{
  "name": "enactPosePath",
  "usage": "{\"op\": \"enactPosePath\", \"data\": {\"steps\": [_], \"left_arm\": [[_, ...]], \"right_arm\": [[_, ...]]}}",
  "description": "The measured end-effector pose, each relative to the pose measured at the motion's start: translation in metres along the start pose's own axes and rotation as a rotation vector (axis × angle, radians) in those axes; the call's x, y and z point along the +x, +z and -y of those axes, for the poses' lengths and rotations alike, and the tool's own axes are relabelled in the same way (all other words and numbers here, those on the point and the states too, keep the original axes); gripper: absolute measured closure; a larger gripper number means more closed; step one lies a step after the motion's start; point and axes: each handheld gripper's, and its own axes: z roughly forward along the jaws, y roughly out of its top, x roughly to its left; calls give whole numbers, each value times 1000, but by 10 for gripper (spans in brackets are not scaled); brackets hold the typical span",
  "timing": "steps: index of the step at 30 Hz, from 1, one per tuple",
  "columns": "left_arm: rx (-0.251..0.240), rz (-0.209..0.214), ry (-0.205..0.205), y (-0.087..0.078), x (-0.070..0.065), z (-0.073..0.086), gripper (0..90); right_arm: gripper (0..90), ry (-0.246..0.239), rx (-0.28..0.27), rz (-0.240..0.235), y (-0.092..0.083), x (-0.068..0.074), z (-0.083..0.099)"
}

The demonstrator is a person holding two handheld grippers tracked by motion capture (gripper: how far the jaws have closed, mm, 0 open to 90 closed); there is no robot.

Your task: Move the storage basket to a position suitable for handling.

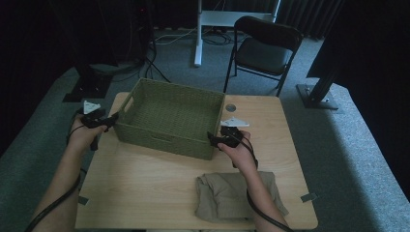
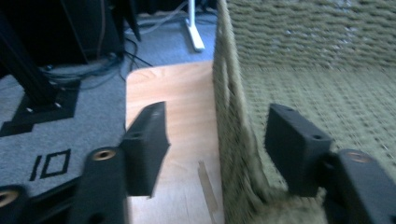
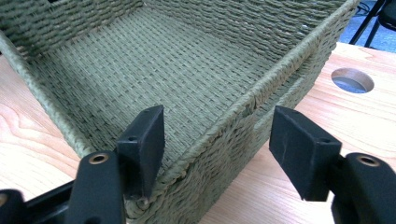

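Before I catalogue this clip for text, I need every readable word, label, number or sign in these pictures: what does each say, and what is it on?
"10": black outlined characters on the grey floor mat left of the table, in the left gripper view; the reading is uncertain, as it may be a mark and not a number.
Woven basket, table, folded cloth and folding chair: no writing visible.
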Motion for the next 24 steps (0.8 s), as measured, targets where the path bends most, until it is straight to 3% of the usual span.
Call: {"op": "enactPosePath", "data": {"steps": [5,9,13,16,19,24], "left_arm": [[40,9,16,6,-6,2,532],[45,26,-15,11,-11,2,624],[67,16,14,15,-15,0,731],[82,-18,34,18,-23,-2,784],[83,-50,37,17,-25,-2,802],[90,-60,19,13,-27,0,833]], "right_arm": [[369,10,6,4,4,2,2],[371,22,7,20,5,4,2],[437,48,22,24,6,6,2],[533,52,45,17,5,10,-1],[557,64,52,22,5,12,-2],[584,84,59,32,5,12,-2]]}}
